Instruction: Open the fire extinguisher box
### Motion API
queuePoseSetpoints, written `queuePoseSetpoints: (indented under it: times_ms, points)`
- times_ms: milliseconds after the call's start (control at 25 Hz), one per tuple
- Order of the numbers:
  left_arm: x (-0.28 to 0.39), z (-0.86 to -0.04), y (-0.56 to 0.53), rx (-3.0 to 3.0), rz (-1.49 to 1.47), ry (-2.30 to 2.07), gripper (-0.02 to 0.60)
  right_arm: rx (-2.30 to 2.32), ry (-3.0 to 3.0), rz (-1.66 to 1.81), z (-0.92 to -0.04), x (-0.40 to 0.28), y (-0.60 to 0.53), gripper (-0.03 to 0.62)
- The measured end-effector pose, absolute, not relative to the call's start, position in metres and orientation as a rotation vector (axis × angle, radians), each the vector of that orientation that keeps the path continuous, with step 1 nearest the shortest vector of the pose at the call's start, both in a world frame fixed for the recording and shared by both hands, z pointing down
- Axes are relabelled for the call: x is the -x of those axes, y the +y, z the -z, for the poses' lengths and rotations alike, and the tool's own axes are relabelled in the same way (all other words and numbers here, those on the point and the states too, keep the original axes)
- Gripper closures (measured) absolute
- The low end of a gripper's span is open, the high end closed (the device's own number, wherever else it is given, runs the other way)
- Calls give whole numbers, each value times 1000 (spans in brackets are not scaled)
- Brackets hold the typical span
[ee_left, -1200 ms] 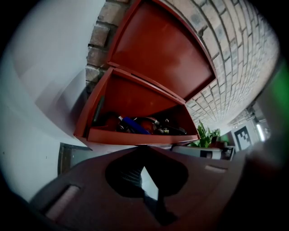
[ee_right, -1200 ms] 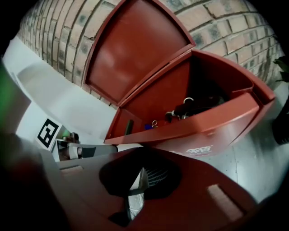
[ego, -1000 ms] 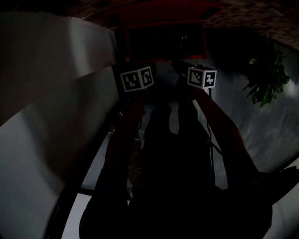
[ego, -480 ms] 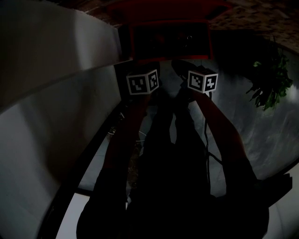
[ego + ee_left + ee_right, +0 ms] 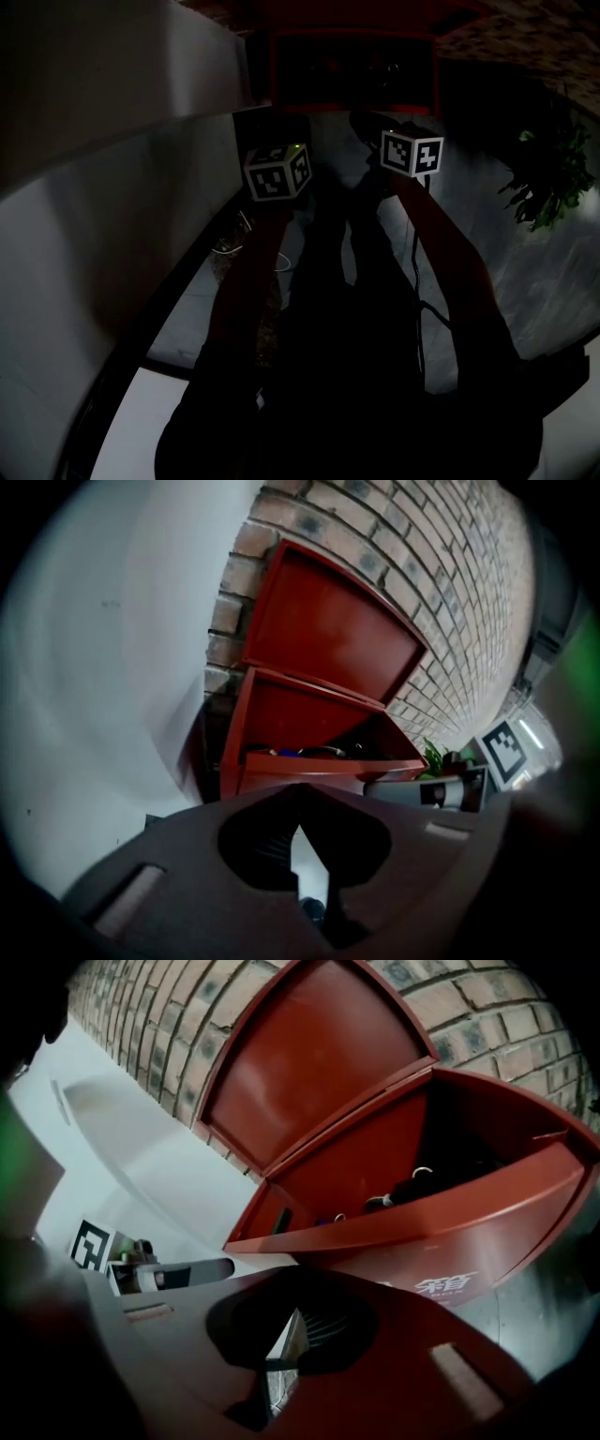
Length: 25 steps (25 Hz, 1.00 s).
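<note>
From my station the biggest thing in shot is the brick wall (image 5: 450, 592), with a plain white wall (image 5: 103, 667) running along its left side. The red fire extinguisher box (image 5: 469, 1241) sits on the floor against the bricks, straight ahead of both tools, and its lid (image 5: 309, 1063) is up and leaning back toward the wall, so the box stands open. Inside I can make out only dark shapes and a couple of ring-like handles (image 5: 419, 1177) (too dim for me to name them), and there is white lettering (image 5: 445, 1285) on the front panel. The head view is very dark; a green plant (image 5: 548, 178) shows off to the right there. My left gripper (image 5: 300, 799) is held short of the box with its jaws pressed together and nothing between them. My right gripper (image 5: 298, 1288) hangs just beside it, jaws likewise together and empty, touching nothing. Their marker cubes (image 5: 277, 172) show side by side below the box.
</note>
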State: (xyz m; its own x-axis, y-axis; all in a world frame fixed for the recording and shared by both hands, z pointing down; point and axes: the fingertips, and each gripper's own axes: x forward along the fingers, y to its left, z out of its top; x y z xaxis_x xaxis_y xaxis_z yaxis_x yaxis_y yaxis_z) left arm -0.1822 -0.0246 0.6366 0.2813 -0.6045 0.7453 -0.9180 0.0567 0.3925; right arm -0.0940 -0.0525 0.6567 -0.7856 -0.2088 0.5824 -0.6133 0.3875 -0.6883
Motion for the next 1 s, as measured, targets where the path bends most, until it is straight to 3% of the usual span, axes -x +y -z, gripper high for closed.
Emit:
queuePoseSetpoints:
  times_ms: [1000]
  points:
    - [198,-638,-39,-1521,-320,-1490,580,-808,-2229,-1607,-655,100,-63,595]
